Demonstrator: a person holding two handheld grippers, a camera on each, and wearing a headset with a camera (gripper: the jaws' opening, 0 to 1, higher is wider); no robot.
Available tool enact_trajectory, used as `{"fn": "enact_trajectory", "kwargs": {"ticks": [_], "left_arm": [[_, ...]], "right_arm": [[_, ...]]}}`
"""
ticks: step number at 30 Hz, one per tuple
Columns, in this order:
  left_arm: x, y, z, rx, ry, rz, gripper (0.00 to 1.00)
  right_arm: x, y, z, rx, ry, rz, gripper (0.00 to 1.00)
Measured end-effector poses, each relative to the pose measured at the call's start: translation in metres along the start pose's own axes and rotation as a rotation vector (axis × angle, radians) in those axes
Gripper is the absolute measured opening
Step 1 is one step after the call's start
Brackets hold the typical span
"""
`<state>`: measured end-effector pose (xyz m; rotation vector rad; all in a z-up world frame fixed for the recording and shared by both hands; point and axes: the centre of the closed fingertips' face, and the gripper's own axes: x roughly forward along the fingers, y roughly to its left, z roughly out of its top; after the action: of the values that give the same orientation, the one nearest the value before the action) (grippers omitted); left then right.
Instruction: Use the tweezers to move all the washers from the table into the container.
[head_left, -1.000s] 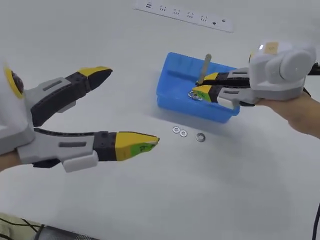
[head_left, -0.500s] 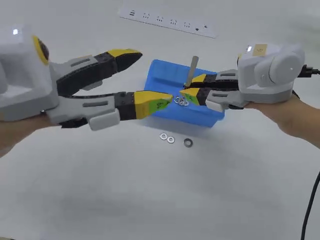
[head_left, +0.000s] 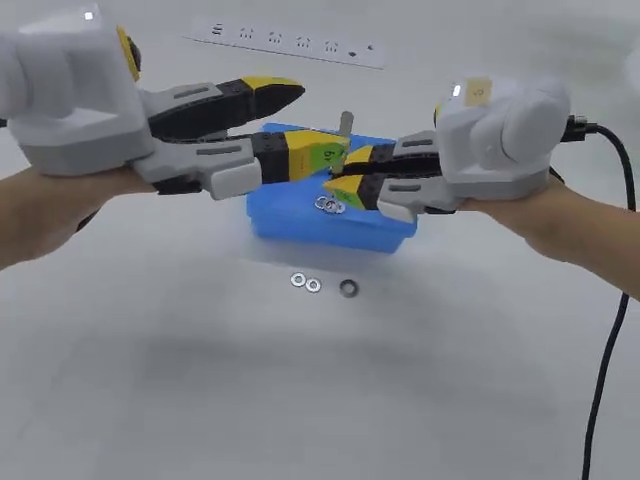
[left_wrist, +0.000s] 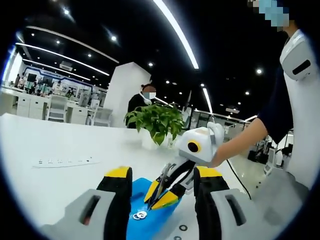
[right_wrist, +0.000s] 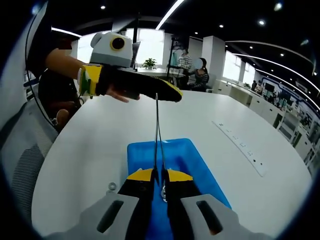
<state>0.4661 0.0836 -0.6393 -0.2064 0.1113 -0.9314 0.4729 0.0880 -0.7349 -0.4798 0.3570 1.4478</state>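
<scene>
Left tool (head_left: 312, 125), jaws spread wide, points toward the right tool (head_left: 345, 172), whose jaws are clamped on the tweezers (head_left: 345, 124); tips nearly meet.

Above the container (head_left: 300, 225) the left gripper (head_left: 322, 122) intrudes — table (head_left: 300, 400) (near side) lies open.

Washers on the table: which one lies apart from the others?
The rightmost washer in the head view; the other two lie close together, left of it.

head view | tweezers (head_left: 345, 123): mostly hidden | container (head_left: 300, 225): far wall covered | washers (head_left: 330, 205) inside: count unclear
</scene>
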Motion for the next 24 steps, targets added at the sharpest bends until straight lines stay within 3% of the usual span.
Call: {"fn": "enact_trajectory", "kwargs": {"ticks": [3, 4, 5, 8, 11, 17, 21, 24], "left_arm": [[0.007, -0.003, -0.006, 0.001, 0.050, -0.028, 0.45], [0.008, -0.004, -0.007, -0.026, 0.060, -0.034, 0.45], [0.010, -0.005, -0.008, -0.090, 0.071, -0.038, 0.45], [0.011, -0.003, -0.009, -0.032, 0.085, -0.042, 0.40], [0.012, -0.007, -0.010, -0.033, 0.102, -0.066, 0.30], [0.015, -0.011, -0.010, -0.003, 0.128, -0.098, 0.22], [0.014, -0.006, -0.012, 0.040, 0.162, -0.107, 0.14], [0.014, -0.009, -0.009, 0.040, 0.148, -0.119, 0.11]], "right_arm": [[0.000, 0.001, 0.001, -0.007, -0.002, 0.003, 0.09], [0.000, 0.001, 0.002, -0.013, -0.009, 0.004, 0.09], [-0.001, 0.001, 0.003, -0.014, -0.012, 0.006, 0.09], [-0.001, 0.002, 0.005, -0.014, -0.019, 0.007, 0.09], [-0.002, 0.002, 0.007, -0.014, -0.023, 0.011, 0.09], [-0.004, 0.004, 0.007, -0.020, -0.018, 0.020, 0.09], [-0.004, 0.005, 0.009, -0.021, -0.021, 0.026, 0.09], [-0.004, 0.005, 0.010, -0.021, -0.023, 0.026, 0.09]]}}
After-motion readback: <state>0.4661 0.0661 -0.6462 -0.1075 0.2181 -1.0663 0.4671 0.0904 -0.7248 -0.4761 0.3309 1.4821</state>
